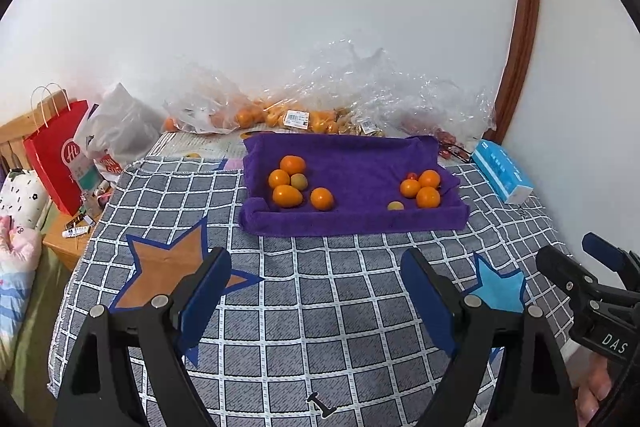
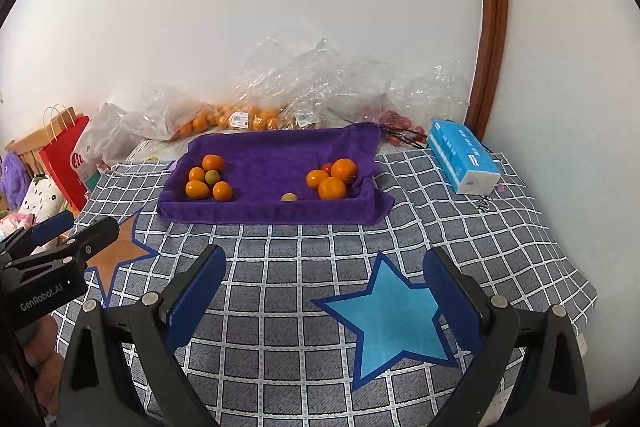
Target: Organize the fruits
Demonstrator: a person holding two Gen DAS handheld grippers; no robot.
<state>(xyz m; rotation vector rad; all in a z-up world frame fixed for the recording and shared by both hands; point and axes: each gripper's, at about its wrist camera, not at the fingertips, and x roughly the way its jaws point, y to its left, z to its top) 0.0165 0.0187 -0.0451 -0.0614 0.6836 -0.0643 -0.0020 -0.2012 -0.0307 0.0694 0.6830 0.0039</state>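
A purple towel tray [image 1: 360, 223] [image 2: 272, 213] lies at the far side of the checked cloth. Several orange fruits [image 1: 287, 195] [image 2: 197, 189] and one greenish one [image 1: 299, 181] sit in its left part. Three larger oranges [image 1: 428, 197] [image 2: 332, 187], a small red fruit [image 1: 412, 175] and a small yellow fruit [image 1: 395, 205] [image 2: 289, 197] sit in its right part. My left gripper [image 1: 316, 291] is open and empty, short of the tray. My right gripper [image 2: 324, 287] is open and empty over the blue star [image 2: 394, 319].
Clear plastic bags of oranges [image 1: 256, 115] [image 2: 256, 117] lie against the wall behind the tray. A blue tissue pack [image 1: 502, 171] [image 2: 462, 155] lies to the right. A red paper bag [image 1: 56, 155] [image 2: 66, 159] and soft toys stand left of the bed. An orange star [image 1: 168, 267] marks the cloth.
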